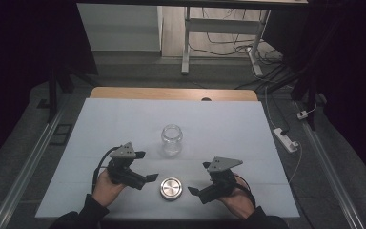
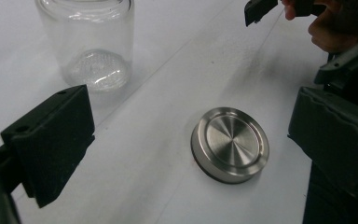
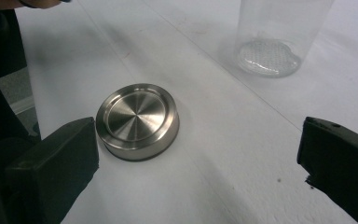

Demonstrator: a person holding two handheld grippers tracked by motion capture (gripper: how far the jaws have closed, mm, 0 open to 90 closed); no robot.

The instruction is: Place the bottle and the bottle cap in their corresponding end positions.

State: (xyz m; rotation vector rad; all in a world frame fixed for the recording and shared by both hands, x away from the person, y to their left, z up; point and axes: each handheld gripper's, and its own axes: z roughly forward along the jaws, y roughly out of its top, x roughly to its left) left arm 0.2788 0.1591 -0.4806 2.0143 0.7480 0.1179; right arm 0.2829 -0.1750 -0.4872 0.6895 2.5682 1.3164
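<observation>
Left gripper (image 1: 148,166) at eight o'clock on white table (image 1: 100,129), jaws wide, holding nothing. Metal lid (image 1: 171,188) flat at six o'clock, between both grippers. Glass jar (image 1: 171,140) upright, open, dead centre. Right gripper (image 1: 198,177) at four o'clock, jaws wide, empty.

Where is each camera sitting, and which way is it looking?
High view: above the person's side, looking forward and down on the table; both hands with left gripper and right gripper show.
Left gripper view: rides the left gripper, faces lid and jar; own open jaws show.
Right gripper view: rides the right gripper, faces the lid and jar; own open jaws show.
All views share lid and jar.
</observation>
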